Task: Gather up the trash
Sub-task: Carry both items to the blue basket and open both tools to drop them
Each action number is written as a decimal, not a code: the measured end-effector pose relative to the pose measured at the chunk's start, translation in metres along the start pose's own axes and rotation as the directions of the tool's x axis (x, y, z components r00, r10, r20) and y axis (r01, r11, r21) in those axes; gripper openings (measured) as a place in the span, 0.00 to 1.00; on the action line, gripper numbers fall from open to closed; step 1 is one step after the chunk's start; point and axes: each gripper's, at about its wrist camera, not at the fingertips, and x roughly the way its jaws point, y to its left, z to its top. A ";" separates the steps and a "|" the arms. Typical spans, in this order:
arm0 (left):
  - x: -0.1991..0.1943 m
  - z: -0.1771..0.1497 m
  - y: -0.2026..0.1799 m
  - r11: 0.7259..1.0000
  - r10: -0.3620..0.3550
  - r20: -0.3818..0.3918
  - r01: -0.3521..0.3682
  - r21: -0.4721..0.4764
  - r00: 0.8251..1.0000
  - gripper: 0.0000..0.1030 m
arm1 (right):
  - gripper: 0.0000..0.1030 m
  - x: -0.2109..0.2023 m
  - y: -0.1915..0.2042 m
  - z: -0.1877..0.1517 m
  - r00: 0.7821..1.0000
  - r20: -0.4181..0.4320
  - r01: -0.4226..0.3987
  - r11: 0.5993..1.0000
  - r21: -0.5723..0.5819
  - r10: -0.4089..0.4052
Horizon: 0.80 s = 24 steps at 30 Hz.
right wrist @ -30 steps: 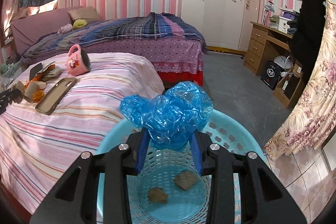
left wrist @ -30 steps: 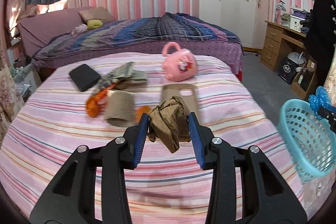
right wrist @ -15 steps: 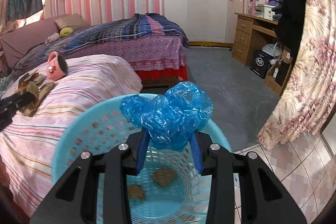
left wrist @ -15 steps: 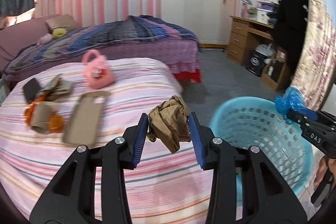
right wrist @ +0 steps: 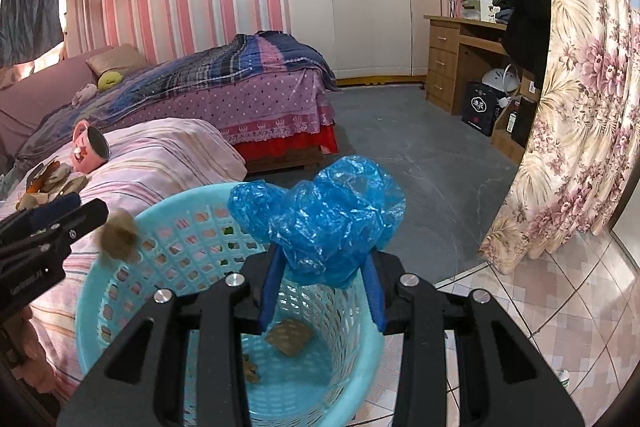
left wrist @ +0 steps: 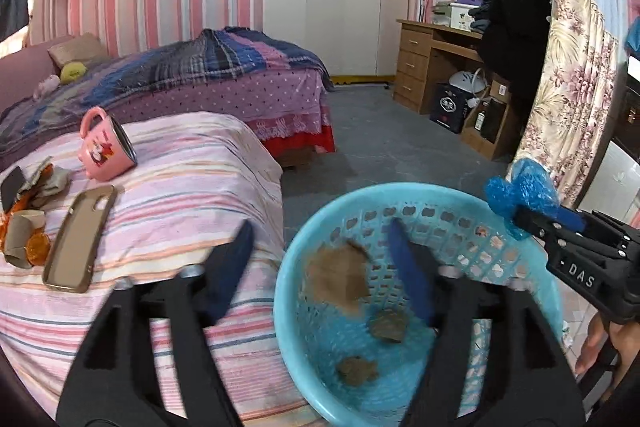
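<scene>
My left gripper point(left wrist: 320, 239) hangs over the turquoise basket point(left wrist: 288, 259), its jaws opening with nothing pressed between the pads. The brown paper wad point(left wrist: 336, 279) is a blur, loose below them and falling into the basket; in the right wrist view the wad point(right wrist: 118, 235) sits just off the left gripper point(right wrist: 90, 207), above the basket rim point(right wrist: 120, 267). My right gripper point(right wrist: 322, 267) is shut on a crumpled blue plastic bag point(right wrist: 320, 223) above the basket's far side, also seen from the left as the right gripper point(left wrist: 524, 219) with the bag point(left wrist: 524, 187). Brown scraps point(right wrist: 289, 337) lie on the basket floor.
On the striped bed point(left wrist: 180, 203) left of the basket lie a pink mug point(left wrist: 106, 151), a phone case point(left wrist: 80, 239), a cardboard tube point(left wrist: 20, 239) and orange peel point(left wrist: 38, 245). A second bed, a wooden desk point(right wrist: 460, 55) and a floral curtain point(right wrist: 580, 147) ring the grey floor.
The left gripper swung right from over the bed to above the basket, then its jaws spread and the brown wad dropped out. The right gripper kept its grip on the blue bag.
</scene>
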 end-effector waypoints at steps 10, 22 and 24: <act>-0.002 0.003 0.030 0.997 0.079 0.015 -0.079 -0.027 0.997 0.88 | 0.36 -0.001 0.006 -0.002 1.000 -0.001 -0.012 1.000 -0.018 0.011; -0.032 0.000 0.099 0.981 0.176 0.024 -0.173 -0.089 0.984 0.91 | 0.65 -0.008 0.046 0.003 0.999 0.038 -0.019 0.995 -0.094 0.023; -0.037 0.000 0.110 0.977 0.189 0.026 -0.185 -0.103 0.982 0.91 | 0.70 -0.010 0.053 0.004 0.999 0.046 -0.020 0.995 -0.098 0.025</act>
